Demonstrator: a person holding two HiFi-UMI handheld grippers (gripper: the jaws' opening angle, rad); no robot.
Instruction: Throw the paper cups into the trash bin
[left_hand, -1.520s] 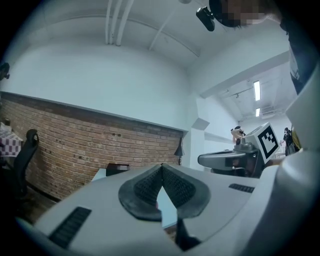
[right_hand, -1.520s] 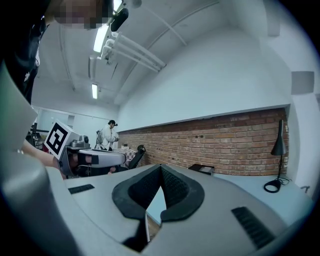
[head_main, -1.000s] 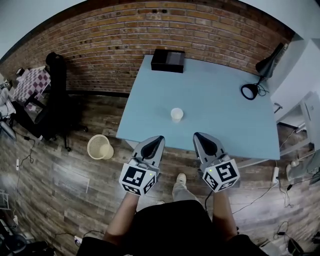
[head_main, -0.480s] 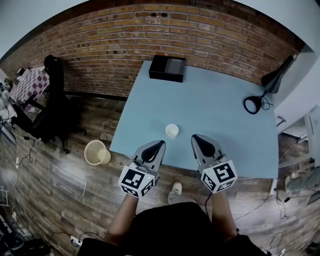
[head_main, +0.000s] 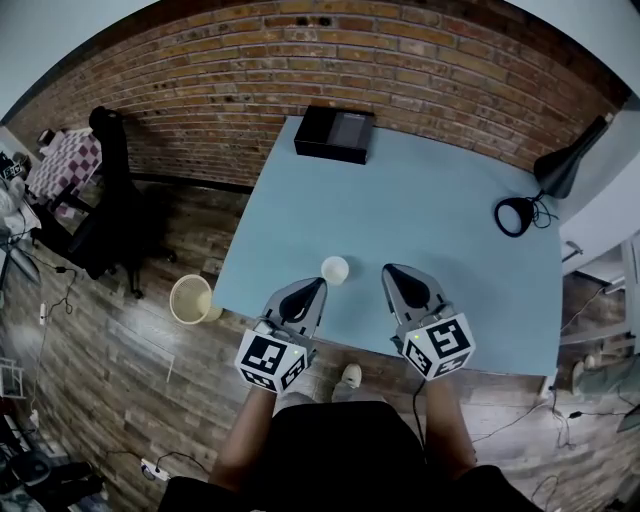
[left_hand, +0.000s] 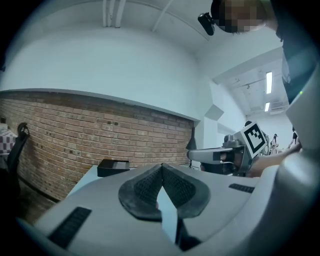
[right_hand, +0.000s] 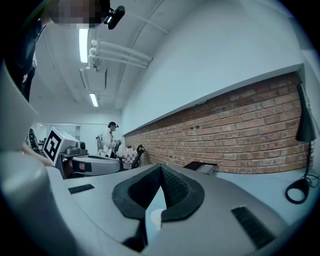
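Observation:
A white paper cup (head_main: 335, 270) stands upright on the light blue table (head_main: 430, 210), near its front edge. My left gripper (head_main: 316, 286) is shut and empty, just left of the cup and a little nearer to me. My right gripper (head_main: 394, 273) is also shut and empty, to the cup's right. In the right gripper view the cup (right_hand: 156, 218) shows as a small white shape through the slit below the closed pads (right_hand: 175, 190). A cream mesh trash bin (head_main: 191, 299) stands on the wooden floor, left of the table.
A black box (head_main: 335, 134) lies at the table's far edge against the brick wall. A black desk lamp (head_main: 545, 185) stands at the table's right side. A dark office chair (head_main: 105, 215) is on the floor at the left. Cables run over the floor.
The view has shifted forward: the table and cup have slid down and left in the head view, so both grippers now reach over the front edge beside the cup. Both jaws stayed shut.

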